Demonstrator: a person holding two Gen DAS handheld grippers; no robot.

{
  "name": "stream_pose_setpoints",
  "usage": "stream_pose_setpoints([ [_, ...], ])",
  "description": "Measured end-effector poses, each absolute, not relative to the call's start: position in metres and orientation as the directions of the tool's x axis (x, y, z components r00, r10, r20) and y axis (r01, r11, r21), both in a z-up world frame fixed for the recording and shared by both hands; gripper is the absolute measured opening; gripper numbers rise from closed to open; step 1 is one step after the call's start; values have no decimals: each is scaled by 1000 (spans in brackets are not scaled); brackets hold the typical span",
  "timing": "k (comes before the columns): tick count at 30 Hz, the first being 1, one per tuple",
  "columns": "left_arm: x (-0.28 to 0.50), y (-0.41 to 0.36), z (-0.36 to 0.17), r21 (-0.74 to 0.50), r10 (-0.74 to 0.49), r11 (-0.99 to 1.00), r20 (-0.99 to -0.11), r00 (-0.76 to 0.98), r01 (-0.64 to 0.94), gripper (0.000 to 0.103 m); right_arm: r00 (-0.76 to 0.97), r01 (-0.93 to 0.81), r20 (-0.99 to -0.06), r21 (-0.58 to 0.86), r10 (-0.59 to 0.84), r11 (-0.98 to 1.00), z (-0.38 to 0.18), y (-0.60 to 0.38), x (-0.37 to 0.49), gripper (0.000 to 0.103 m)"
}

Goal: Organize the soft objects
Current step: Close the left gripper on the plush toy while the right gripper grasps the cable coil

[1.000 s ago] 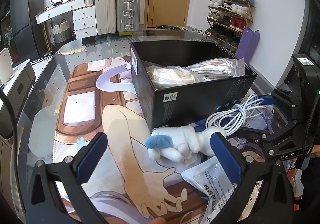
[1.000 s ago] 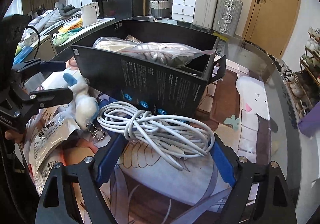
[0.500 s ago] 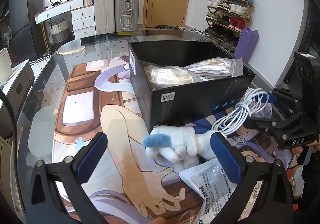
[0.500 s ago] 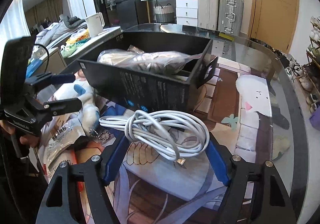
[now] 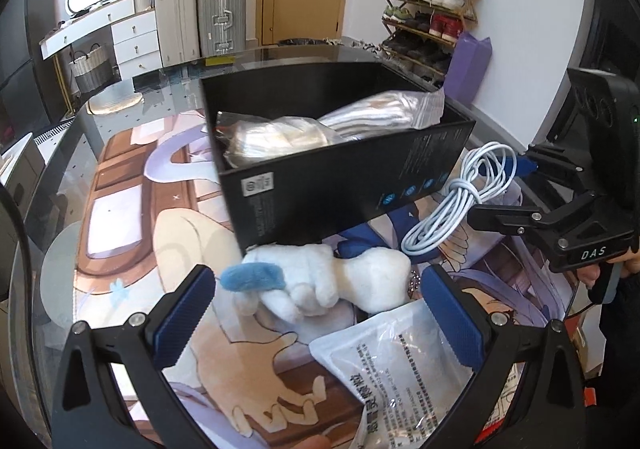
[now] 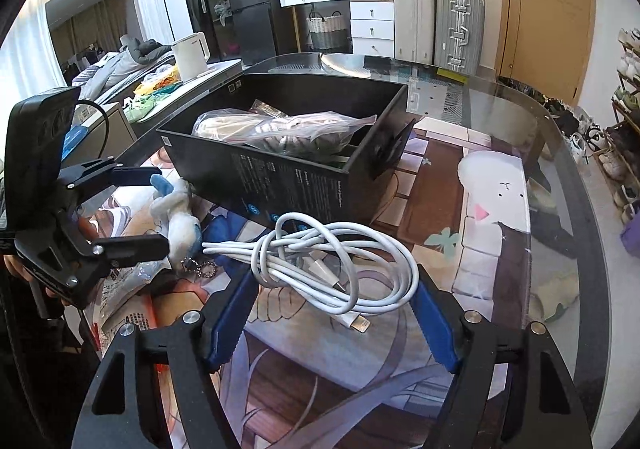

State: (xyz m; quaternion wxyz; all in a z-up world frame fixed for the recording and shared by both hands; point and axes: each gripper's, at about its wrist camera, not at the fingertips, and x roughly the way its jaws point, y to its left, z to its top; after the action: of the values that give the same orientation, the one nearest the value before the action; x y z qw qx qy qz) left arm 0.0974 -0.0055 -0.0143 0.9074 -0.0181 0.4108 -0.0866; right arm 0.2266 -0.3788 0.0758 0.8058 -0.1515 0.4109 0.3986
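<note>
Straddling the white cable coil with my right gripper, jaws wide, blue pads either side of it but not closed on it. Coil sits on the printed mat, just beside the near wall of the black box, at about 12 o'clock from the pads.

Left gripper is also wide open, holding nothing. The white plush toy with the blue tuft lies between its fingers at 12 o'clock, apparently touching the box's near corner. A printed plastic pouch lies at 5 o'clock from the plush, right at my right-hand pad.

Progress, as I read it: partway. The box already holds two clear bags of soft stuff, roughly filling the near half. Still out on the mat: plush, cable, pouch. Cannot tell if anything is under the bags.

Next likely step: close on either the cable or the plush and lift over the box wall. Cable loops are loose, could snag or trail on the rim.
</note>
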Motion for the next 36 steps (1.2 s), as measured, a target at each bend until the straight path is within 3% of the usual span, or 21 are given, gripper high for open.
stream_pose_setpoints([
  [10, 107, -15, -19, -72, -147, 987, -779, 609, 146, 102, 341, -777, -770, 91, 539, 622, 81, -381, 222, 77],
  [12, 108, -14, -20, -92, -168, 984, -779, 604, 155, 94, 344, -779, -766, 91, 543, 621, 83, -382, 221, 77],
  [15, 106, -12, -19, -105, -179, 982, -774, 607, 155, 93, 348, -780, -757, 94, 553, 619, 89, -385, 220, 77],
  [36, 69, 15, 38, -137, -206, 979, -637, 742, 154, 92, 431, -773, -658, 85, 618, 629, 144, -398, 205, 77],
])
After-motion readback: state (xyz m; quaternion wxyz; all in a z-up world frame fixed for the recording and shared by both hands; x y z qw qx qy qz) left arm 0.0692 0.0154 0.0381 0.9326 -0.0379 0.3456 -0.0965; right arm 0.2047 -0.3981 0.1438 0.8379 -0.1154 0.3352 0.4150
